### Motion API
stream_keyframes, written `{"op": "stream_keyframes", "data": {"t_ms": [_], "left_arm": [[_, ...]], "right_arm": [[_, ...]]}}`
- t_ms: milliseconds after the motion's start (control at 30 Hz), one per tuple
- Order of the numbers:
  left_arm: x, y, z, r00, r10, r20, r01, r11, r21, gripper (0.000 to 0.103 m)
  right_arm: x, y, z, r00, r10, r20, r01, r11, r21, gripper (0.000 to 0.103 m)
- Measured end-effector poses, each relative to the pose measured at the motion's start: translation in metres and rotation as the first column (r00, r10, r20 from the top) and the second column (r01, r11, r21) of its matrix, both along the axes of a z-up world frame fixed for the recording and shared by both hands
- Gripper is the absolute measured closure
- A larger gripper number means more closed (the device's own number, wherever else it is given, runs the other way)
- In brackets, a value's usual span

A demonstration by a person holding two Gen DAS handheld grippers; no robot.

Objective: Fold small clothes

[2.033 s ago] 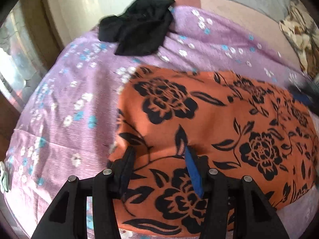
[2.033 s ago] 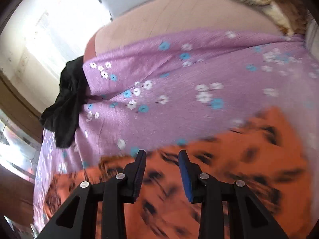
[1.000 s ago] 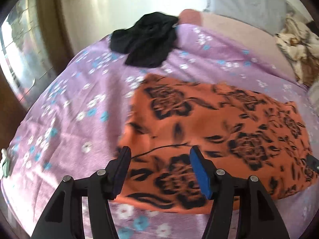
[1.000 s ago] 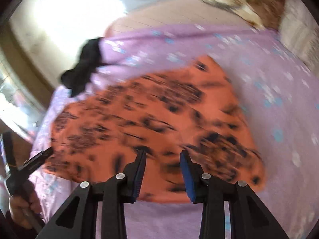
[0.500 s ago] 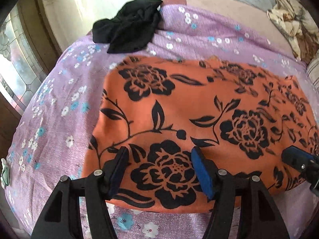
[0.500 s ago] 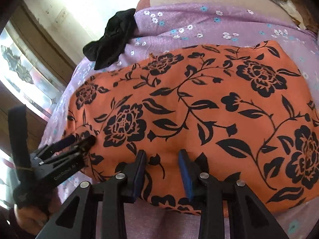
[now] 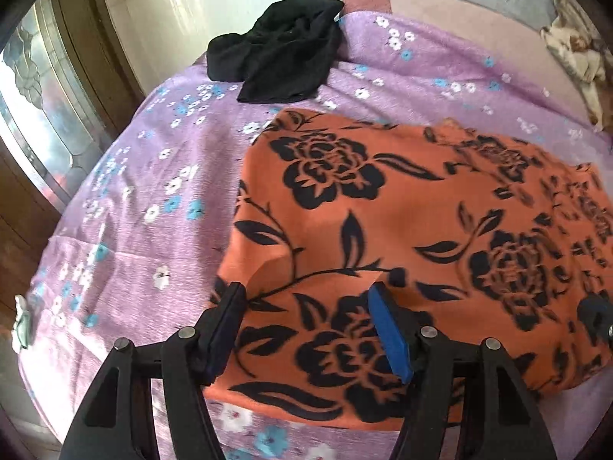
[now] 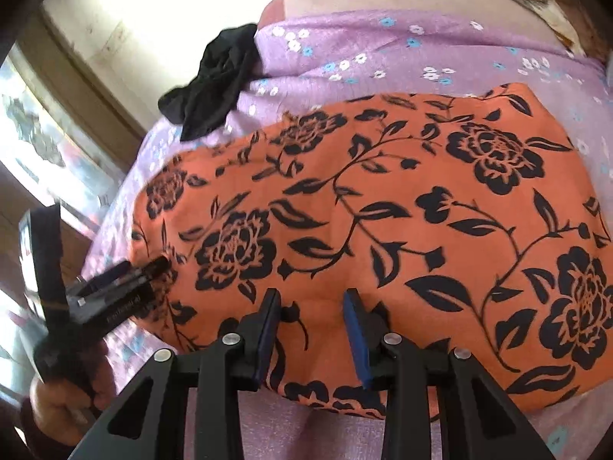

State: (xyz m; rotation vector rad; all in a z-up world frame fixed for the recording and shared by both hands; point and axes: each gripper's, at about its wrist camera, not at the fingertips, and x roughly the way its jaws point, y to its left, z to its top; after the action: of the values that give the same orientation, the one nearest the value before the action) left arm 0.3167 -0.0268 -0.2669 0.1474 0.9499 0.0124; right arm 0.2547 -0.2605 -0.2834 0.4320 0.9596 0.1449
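Observation:
An orange cloth with black flowers [image 7: 402,230] lies spread flat on the purple flowered bedsheet [image 7: 134,199]; it also shows in the right wrist view [image 8: 383,211]. My left gripper [image 7: 306,322] is open over the cloth's near left part, holding nothing; it also shows from the side in the right wrist view [image 8: 126,280] at the cloth's left edge. My right gripper [image 8: 310,318] is open over the cloth's near edge, empty. Its tip shows at the right edge of the left wrist view [image 7: 597,318].
A crumpled black garment [image 7: 279,50] lies at the far left corner of the bed, also in the right wrist view [image 8: 214,84]. A wooden-framed window [image 7: 34,115] stands to the left. A patterned blanket [image 7: 574,57] lies at the far right.
Both grippers came down from above to the cloth's near edge. In the last half second the left gripper drew back slightly; both stay open and the cloth lies flat.

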Motion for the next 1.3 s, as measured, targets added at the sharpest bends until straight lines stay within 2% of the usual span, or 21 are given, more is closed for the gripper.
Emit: {"op": "stream_keyframes", "data": {"t_ms": [67,167,333,500,600,767,933,1033,1133,1233,1300], "left_arm": [[-0.001,0.0,0.003,1.0,-0.011,0.016,0.012,1.0,-0.013,0.036],[-0.005,-0.004,0.01,0.999,-0.021,0.047,0.022,1.0,-0.021,0.036],[-0.005,-0.011,0.012,0.997,-0.034,0.064,0.034,0.999,-0.01,0.036],[-0.005,-0.012,0.012,0.997,-0.043,0.064,0.044,0.999,-0.009,0.036],[-0.005,-0.014,0.011,0.997,-0.049,0.059,0.049,0.999,-0.007,0.036],[-0.005,-0.015,0.012,0.997,-0.048,0.062,0.049,0.999,-0.011,0.036],[-0.007,-0.017,0.013,0.997,-0.054,0.062,0.055,0.998,-0.014,0.036],[-0.01,-0.018,0.015,0.996,-0.063,0.067,0.064,0.998,-0.011,0.036],[-0.013,-0.02,0.013,0.995,-0.081,0.052,0.081,0.997,-0.001,0.034],[-0.012,-0.021,-0.002,0.993,-0.111,-0.034,0.111,0.994,-0.002,0.032],[-0.015,-0.017,-0.006,0.992,-0.127,-0.03,0.126,0.992,-0.004,0.03]], "right_arm": [[-0.002,-0.011,0.007,0.998,-0.057,0.034,0.058,0.998,-0.032,0.067],[-0.003,-0.034,0.011,0.988,-0.147,0.047,0.148,0.989,-0.027,0.067],[0.001,-0.061,0.005,0.969,-0.246,0.004,0.246,0.968,-0.049,0.066],[0.01,-0.063,-0.018,0.966,-0.239,-0.102,0.233,0.97,-0.069,0.064],[0.011,-0.059,-0.018,0.968,-0.232,-0.092,0.222,0.969,-0.105,0.064],[0.005,-0.063,-0.009,0.965,-0.254,-0.062,0.251,0.966,-0.057,0.064],[-0.003,-0.063,0.005,0.963,-0.267,-0.016,0.266,0.962,-0.064,0.064],[-0.003,-0.064,0.001,0.962,-0.266,-0.057,0.262,0.963,-0.067,0.064],[-0.004,-0.066,-0.014,0.956,-0.255,-0.143,0.249,0.967,-0.063,0.064],[-0.009,-0.068,-0.008,0.959,-0.25,-0.131,0.244,0.968,-0.064,0.064],[-0.015,-0.073,-0.004,0.958,-0.261,-0.121,0.255,0.965,-0.067,0.064]]}}
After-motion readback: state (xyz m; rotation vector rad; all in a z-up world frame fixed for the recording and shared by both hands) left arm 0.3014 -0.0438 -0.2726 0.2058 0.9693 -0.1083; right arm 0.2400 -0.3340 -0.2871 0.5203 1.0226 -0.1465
